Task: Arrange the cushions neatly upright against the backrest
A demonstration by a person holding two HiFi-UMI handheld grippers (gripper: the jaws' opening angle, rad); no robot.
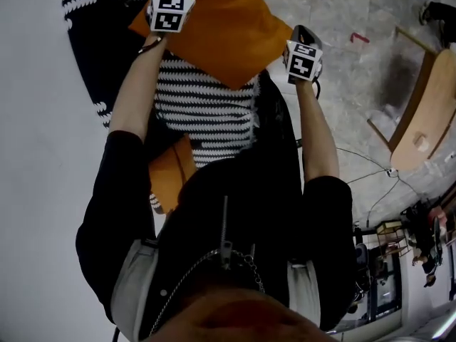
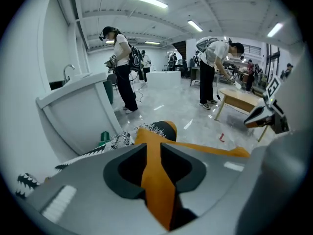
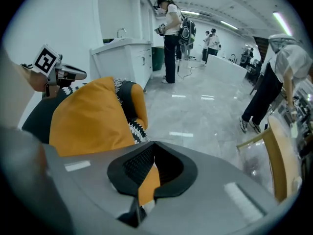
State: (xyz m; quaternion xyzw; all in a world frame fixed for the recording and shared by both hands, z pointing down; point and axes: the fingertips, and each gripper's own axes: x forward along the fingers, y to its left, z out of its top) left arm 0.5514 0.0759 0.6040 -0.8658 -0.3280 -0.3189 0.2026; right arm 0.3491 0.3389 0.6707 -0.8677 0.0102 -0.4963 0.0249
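Observation:
An orange cushion (image 1: 221,30) hangs between both grippers above the dark sofa (image 1: 96,55). My left gripper (image 1: 173,6) is shut on its left edge; in the left gripper view a band of orange fabric (image 2: 157,180) fills the gap between the jaws (image 2: 152,153). My right gripper (image 1: 303,55) is shut on the right corner, and the right gripper view shows an orange fold (image 3: 146,180) pinched between its pads (image 3: 150,168). Under the cushion lies a black-and-white striped cushion (image 1: 203,112). A second orange cushion (image 1: 171,169) shows lower down, partly hidden by my sleeve.
A wooden table (image 1: 427,112) stands to the right on the grey tiled floor, with cables (image 1: 363,162) near it. A white counter with a sink (image 2: 78,111) is beside the sofa. Several people (image 2: 122,67) stand further back in the room.

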